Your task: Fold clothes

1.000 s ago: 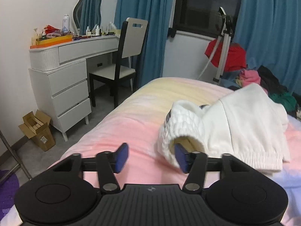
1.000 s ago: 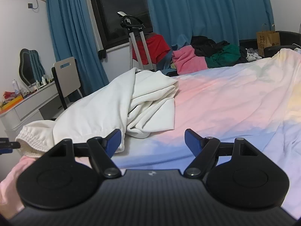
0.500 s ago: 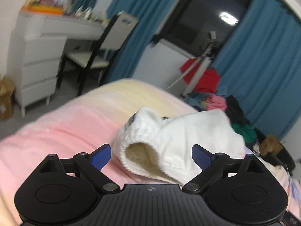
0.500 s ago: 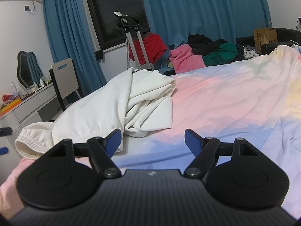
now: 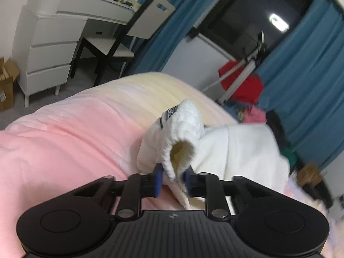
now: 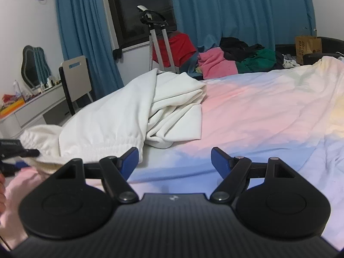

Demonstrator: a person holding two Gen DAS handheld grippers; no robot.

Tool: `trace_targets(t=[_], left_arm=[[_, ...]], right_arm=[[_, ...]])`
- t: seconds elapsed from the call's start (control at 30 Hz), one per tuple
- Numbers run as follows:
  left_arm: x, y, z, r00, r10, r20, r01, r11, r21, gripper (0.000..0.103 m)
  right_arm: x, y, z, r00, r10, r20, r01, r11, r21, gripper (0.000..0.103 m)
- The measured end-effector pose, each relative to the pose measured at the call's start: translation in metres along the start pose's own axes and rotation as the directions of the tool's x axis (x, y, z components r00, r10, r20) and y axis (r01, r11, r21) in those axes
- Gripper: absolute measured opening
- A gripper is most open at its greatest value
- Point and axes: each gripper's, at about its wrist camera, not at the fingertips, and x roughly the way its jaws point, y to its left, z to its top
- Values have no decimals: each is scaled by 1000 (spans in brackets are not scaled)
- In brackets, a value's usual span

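A crumpled white garment [image 5: 236, 150] with ribbed elastic edges lies on the pink and yellow bedspread [image 5: 75, 133]. My left gripper [image 5: 172, 178] is shut on the garment's ribbed cuff edge, which stands up just in front of the blue pads. In the right wrist view the same white garment [image 6: 137, 116] lies left of centre on the bed. My right gripper [image 6: 174, 160] is open and empty, low over the bedspread [image 6: 258, 116] just right of the garment's elastic hem. The left gripper [image 6: 20, 158] shows at the far left of that view, holding the cuff.
A white dresser [image 5: 49, 49] and a chair [image 5: 129, 38] stand left of the bed. A pile of coloured clothes [image 6: 236, 62] and a metal stand [image 6: 157, 40] sit behind the bed by blue curtains. A cardboard box [image 5: 6, 81] is on the floor.
My left gripper moved forward onto the ribbed cuff and closed on it from wide open. My right gripper stayed open and edged slightly closer to the garment.
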Motion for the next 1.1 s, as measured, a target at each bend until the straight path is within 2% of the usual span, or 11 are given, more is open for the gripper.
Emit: trace_targets(t=[0.17, 0.4, 0.47, 0.57, 0.63, 0.73, 0.77, 0.83, 0.9, 0.97, 1.1], left_arm=[[-12, 1, 6, 1000, -16, 14, 17, 1000, -23, 17], [-18, -4, 8, 1000, -11, 5, 11, 1000, -6, 19], [-15, -4, 7, 1000, -8, 2, 8, 1000, 0, 21], [-7, -2, 4, 1000, 5, -11, -5, 1000, 9, 26], [-1, 2, 4, 999, 9, -47, -10, 1000, -13, 37], [7, 7, 2, 997, 9, -82, -12, 999, -38, 61], [10, 9, 2, 996, 10, -86, -14, 999, -44, 63], [13, 13, 2, 997, 17, -78, -22, 998, -65, 73], [14, 20, 5, 998, -5, -60, -2, 993, -122, 74], [13, 30, 7, 997, -40, -61, 28, 984, -177, 74], [12, 42, 7, 991, -113, -78, 87, 957, -276, 74]], right_arm=[[17, 9, -8, 999, 1, -42, -2, 999, -43, 76], [59, 39, -13, 988, 99, -116, -113, 987, -116, 75], [78, 55, -13, 990, 84, -112, -102, 980, -170, 75], [108, 75, -15, 993, 57, -101, -81, 963, -257, 72], [125, 83, -14, 995, 42, -92, -67, 955, -288, 70], [136, 85, -9, 995, 61, -77, -79, 961, -264, 50], [133, 86, -9, 996, 67, -59, -80, 960, -267, 44], [126, 89, -8, 997, 77, -19, -80, 958, -277, 40], [112, 88, -3, 996, 82, 18, -74, 963, -260, 27], [96, 88, 3, 995, 85, 52, -70, 967, -245, 18], [52, 90, 19, 989, 98, 107, -66, 960, -274, 12]])
